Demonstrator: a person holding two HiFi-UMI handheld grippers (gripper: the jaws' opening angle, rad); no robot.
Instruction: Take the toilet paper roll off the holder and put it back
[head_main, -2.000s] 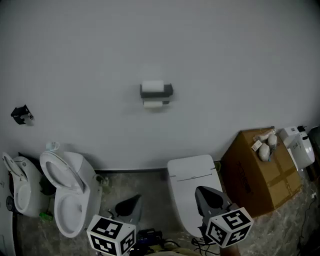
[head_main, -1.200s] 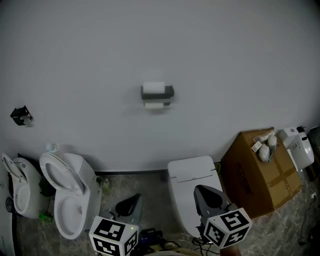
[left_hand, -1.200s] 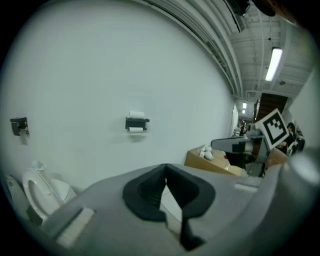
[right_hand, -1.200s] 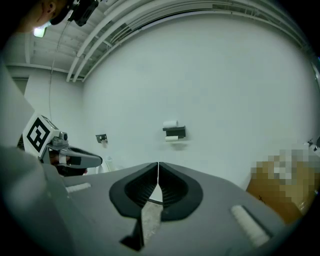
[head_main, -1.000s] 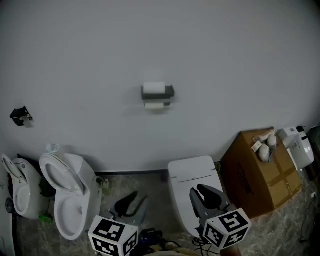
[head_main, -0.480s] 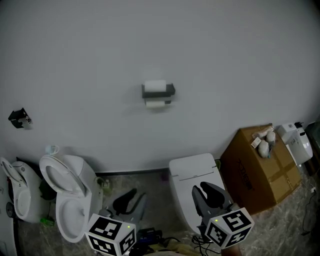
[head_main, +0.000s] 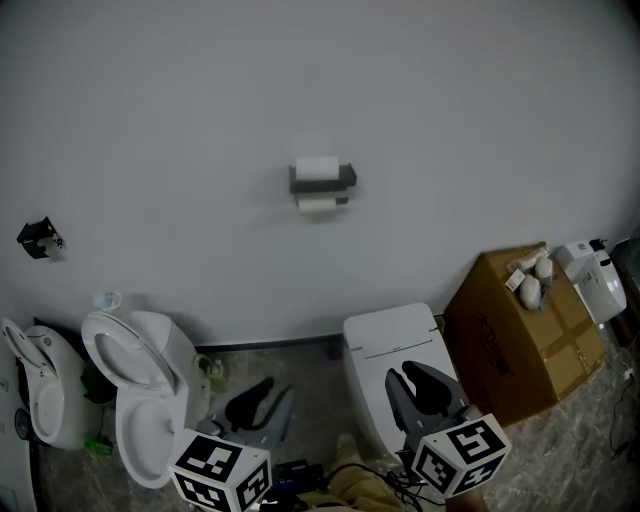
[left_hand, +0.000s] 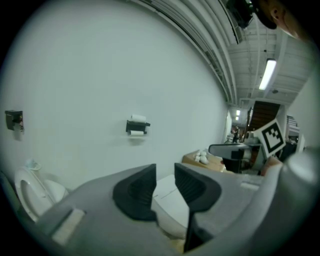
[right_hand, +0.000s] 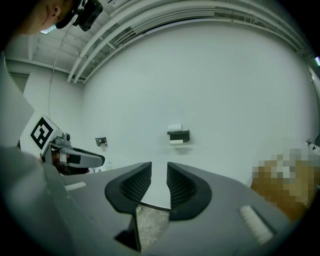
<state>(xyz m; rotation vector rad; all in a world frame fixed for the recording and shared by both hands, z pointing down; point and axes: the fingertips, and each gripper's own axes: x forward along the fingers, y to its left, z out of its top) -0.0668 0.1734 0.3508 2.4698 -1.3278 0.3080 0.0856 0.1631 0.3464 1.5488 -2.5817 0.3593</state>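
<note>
A white toilet paper roll (head_main: 317, 168) rests on top of a dark wall holder (head_main: 322, 181), with a second white roll (head_main: 316, 203) hanging under it. The same holder (left_hand: 137, 127) (right_hand: 178, 135) is small and far off in both gripper views. My left gripper (head_main: 262, 402) hovers low at the bottom left of the head view, open, nothing between its jaws. My right gripper (head_main: 420, 386) is low at the bottom right, over a closed toilet, also open and empty. Both are far below the holder.
An open-lid toilet (head_main: 135, 385) stands at the left with another fixture (head_main: 35, 385) beside it. A closed white toilet (head_main: 395, 350) sits in the middle. A cardboard box (head_main: 525, 335) stands at the right, a white device (head_main: 592, 280) beyond it. A small dark bracket (head_main: 38, 238) is on the wall.
Both grippers' jaws went from shut to parted between the earlier frames and now. The view has shifted slightly; the grippers stay low and the rolls have not moved.
</note>
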